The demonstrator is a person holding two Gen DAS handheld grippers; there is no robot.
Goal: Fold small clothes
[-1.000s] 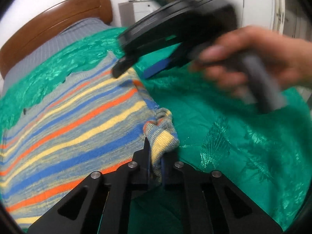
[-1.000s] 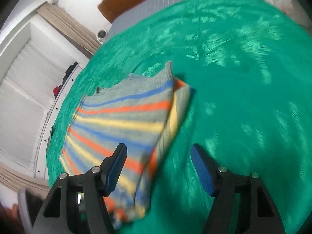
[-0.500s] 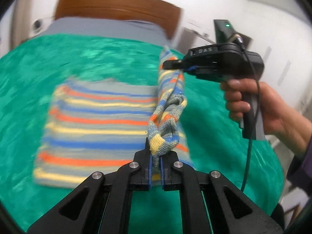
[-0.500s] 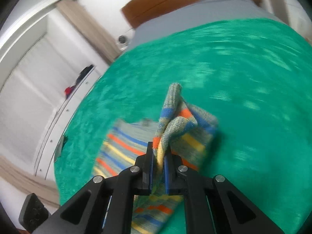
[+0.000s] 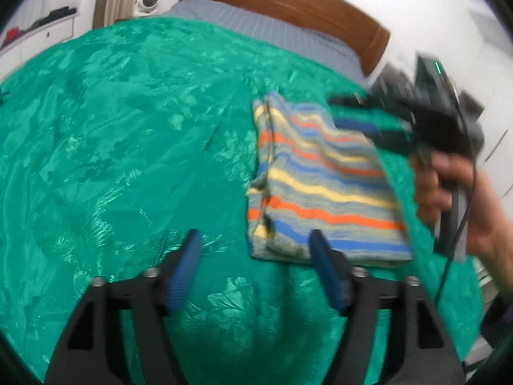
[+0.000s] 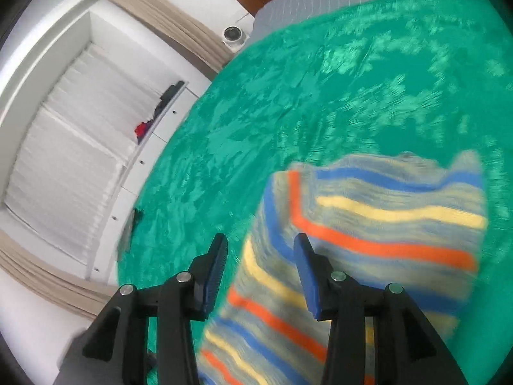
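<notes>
Sweater (image 5: 323,186): I see it folded on the green bedspread (image 5: 128,147), lying flat, striped in orange, yellow, blue and grey. In my left wrist view it sits right of centre, with doubled edges showing along its left side.

Left gripper (image 5: 253,256): my jaws have just been opening and now stand spread wide. Nothing is between them; bare bedspread shows in the gap. The right blue pad overlaps the sweater's near edge in my view, but I cannot tell if it touches the cloth.

Right gripper (image 6: 259,253): my jaws have just been opening from their pinch and stand partly spread. Between them I see mostly bedspread and the sweater's left edge; the pads do not press on the cloth. The right pad sits in front of the sweater. In the left wrist view this gripper (image 5: 356,112) hovers over the sweater's far right corner, blurred.

Hand (image 5: 449,192): a person's hand grips the right gripper's handle at the right of my left view, with a cable running down past it.

Bed: grey sheet (image 5: 263,25) shows beyond the bedspread, then a brown headboard (image 5: 288,3).

Surroundings: white cabinet (image 6: 80,147) and beige curtain (image 6: 166,19) left of the bed in my right view. Both views are blurred.
</notes>
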